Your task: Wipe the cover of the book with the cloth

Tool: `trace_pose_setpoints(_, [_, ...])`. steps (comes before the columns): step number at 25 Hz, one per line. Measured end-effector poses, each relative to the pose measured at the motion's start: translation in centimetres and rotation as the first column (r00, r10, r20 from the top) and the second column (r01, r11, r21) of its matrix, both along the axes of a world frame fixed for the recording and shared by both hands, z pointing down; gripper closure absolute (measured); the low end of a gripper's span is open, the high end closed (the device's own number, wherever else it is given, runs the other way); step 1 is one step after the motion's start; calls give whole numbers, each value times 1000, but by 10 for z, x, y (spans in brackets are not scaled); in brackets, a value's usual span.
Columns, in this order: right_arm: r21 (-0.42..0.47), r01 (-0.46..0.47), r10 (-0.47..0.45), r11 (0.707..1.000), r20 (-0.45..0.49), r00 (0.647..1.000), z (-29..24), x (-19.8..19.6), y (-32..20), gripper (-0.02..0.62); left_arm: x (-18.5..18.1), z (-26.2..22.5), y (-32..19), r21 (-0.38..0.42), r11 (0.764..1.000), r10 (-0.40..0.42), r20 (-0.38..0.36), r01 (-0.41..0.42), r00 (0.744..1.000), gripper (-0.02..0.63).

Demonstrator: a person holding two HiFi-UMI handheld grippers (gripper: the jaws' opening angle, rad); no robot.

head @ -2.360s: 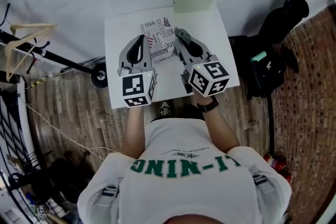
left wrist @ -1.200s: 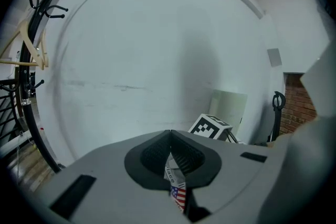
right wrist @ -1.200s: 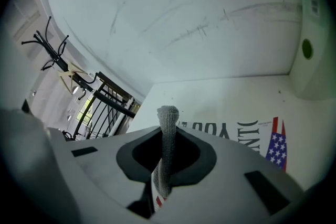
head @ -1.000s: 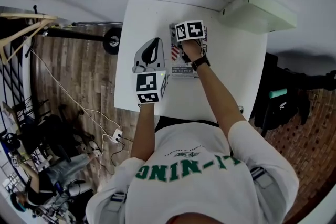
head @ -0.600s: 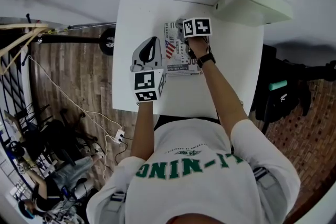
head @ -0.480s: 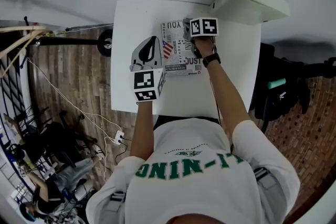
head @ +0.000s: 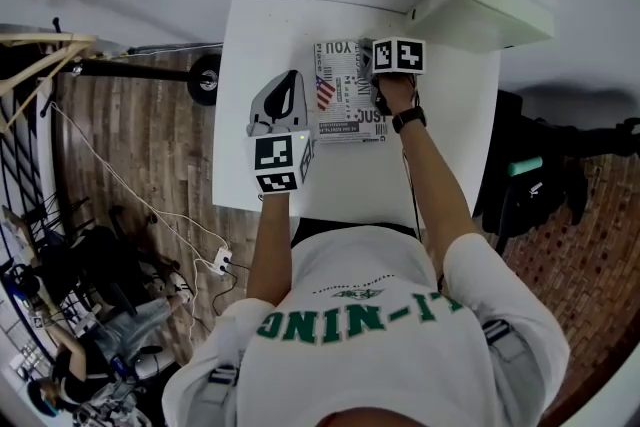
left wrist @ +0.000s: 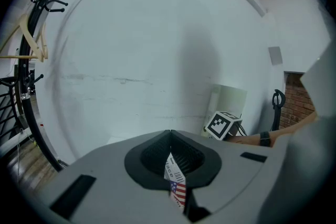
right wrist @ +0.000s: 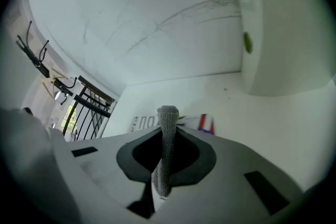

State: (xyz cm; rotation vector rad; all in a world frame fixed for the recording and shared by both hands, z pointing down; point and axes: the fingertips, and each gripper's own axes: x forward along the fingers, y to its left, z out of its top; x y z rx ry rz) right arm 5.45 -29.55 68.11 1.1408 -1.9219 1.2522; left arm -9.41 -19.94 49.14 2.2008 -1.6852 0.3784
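Observation:
A book (head: pixel 345 100) with a black-and-white printed cover and a small flag picture lies flat on the white table (head: pixel 260 35). My left gripper (head: pixel 291 80) rests at the book's left edge and is shut on it; the flag edge of the book (left wrist: pixel 176 187) shows between the closed jaws of that gripper (left wrist: pixel 170 134). My right gripper (head: pixel 382 73) is over the book's right part, its marker cube on top. In its own view my right gripper (right wrist: pixel 168 128) is shut on a grey cloth (right wrist: pixel 167 136) that sticks up between the jaws, above the book's cover (right wrist: pixel 144 122).
A pale flat box (head: pixel 480 10) sits at the table's far right corner, close to the right gripper, and shows again as the box (right wrist: pixel 268 34). A black stand with a wheel (head: pixel 205 75) is left of the table. A dark bag (head: pixel 540 180) lies on the floor at right.
The right gripper has slid the cloth rightward across the cover, from the middle to the right part. The left gripper has stayed at the book's left edge.

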Motion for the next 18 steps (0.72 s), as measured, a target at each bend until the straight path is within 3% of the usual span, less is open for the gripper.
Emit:
trace_pose_setpoints(5, [-9,117,-115,993,93,989,2,-86,25,563,-14,1,5,-4,1000,-22,13,22,1000,592])
trace_pose_setpoints(9, [-21,164,-161,986,98,982,7,-121,38,563,-23,4,10,-16,999,-32,17,33,999,592])
trace_pose_setpoints(14, [-12,164,-163,986,59,985,11,-117,35,563,-24,7,9,-21,999,-26,13,26,1000,592])
trace_pose_setpoints(18, [-1,115,-115,993,31,993,11,-77,26,563,-14,10,4,-24,1000,-4,-2,4,1000,592])
